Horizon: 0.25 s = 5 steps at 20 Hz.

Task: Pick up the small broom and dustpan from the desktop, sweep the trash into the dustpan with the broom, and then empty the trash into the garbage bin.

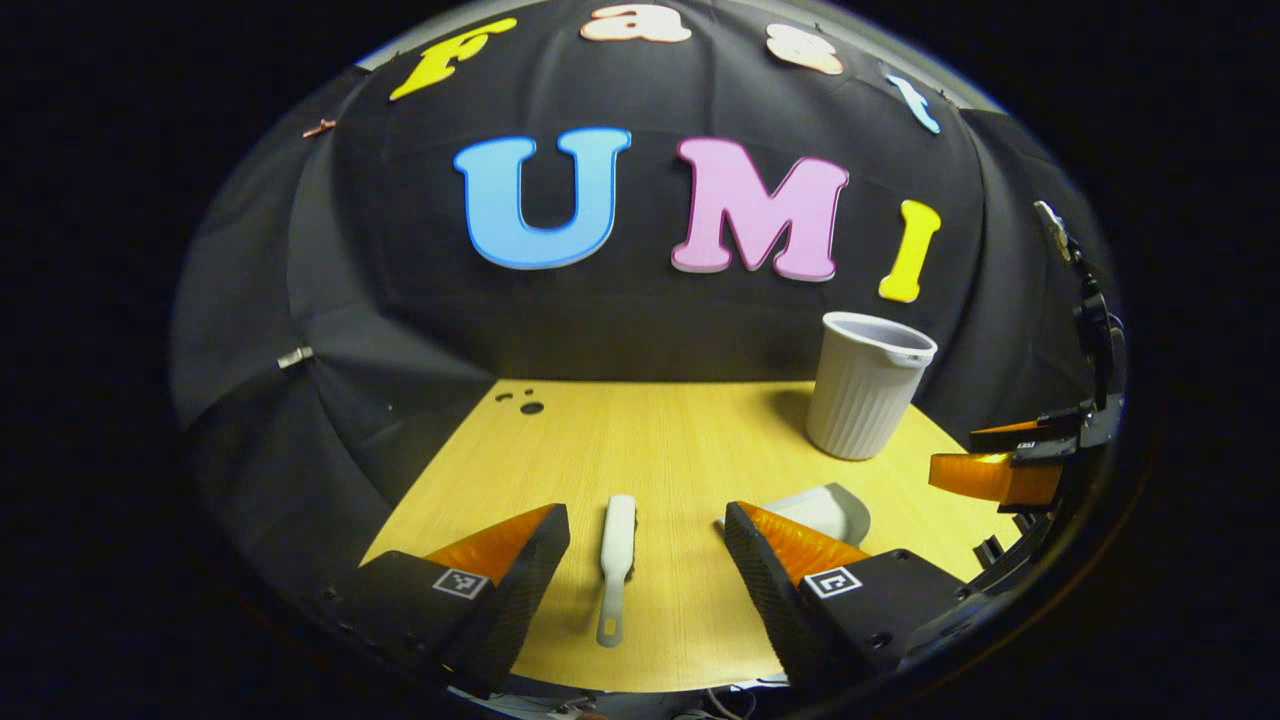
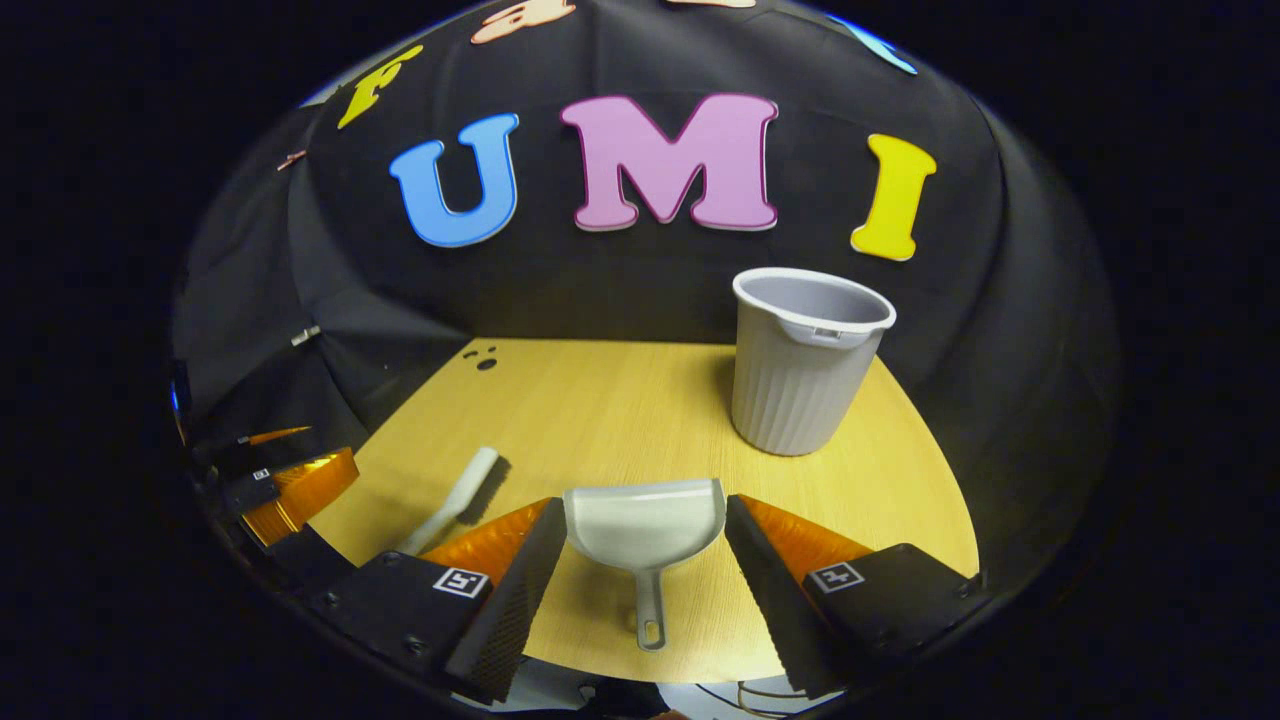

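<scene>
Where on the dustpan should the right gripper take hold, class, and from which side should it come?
Probably its thin handle, approached from the near table edge. The dustpan lies flat on the wooden table, scoop mouth facing away, handle pointing back between the open fingers of the right gripper. The scoop looks too broad for the fingers.

Both views are sharp at the centre and evenly lit from above, the wooden tabletop [image 2: 620, 410] bright against a dim, dark cloth wall. Soft shadows fall beside the garbage bin [image 2: 805, 360] on its left side and under the small broom [image 1: 617, 560], toward the tabletop's near edge. The dustpan [image 2: 645, 525] shows a mild sheen, no hard glare. Fisheye distortion bows the tabletop's far edge and sides; detail smears and darkens toward the round rim.
</scene>
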Available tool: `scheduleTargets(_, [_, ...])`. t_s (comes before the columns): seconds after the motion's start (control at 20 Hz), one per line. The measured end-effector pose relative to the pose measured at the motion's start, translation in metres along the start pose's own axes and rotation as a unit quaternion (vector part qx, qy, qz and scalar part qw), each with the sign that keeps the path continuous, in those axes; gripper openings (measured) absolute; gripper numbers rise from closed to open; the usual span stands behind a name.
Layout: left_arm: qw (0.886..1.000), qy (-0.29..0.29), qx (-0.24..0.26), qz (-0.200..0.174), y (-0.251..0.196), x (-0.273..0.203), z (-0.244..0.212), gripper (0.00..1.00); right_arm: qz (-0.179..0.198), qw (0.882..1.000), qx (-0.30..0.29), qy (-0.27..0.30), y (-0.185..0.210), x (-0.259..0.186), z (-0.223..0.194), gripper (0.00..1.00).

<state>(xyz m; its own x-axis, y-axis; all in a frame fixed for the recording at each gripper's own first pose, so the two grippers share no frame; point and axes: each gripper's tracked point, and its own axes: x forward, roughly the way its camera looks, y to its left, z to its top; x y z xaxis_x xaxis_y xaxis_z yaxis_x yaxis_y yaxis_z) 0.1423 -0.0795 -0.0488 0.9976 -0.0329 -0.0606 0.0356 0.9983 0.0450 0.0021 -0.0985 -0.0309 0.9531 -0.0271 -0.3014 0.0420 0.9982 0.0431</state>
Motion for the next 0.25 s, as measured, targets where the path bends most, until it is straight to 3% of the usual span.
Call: scheduleTargets(0.25, [0.997, -0.07, -0.012, -0.008, -0.013, -0.045, 0.028, 0.99, -0.014, 0.995, -0.021, -0.096, 0.0, -0.047, 0.041, 0.99])
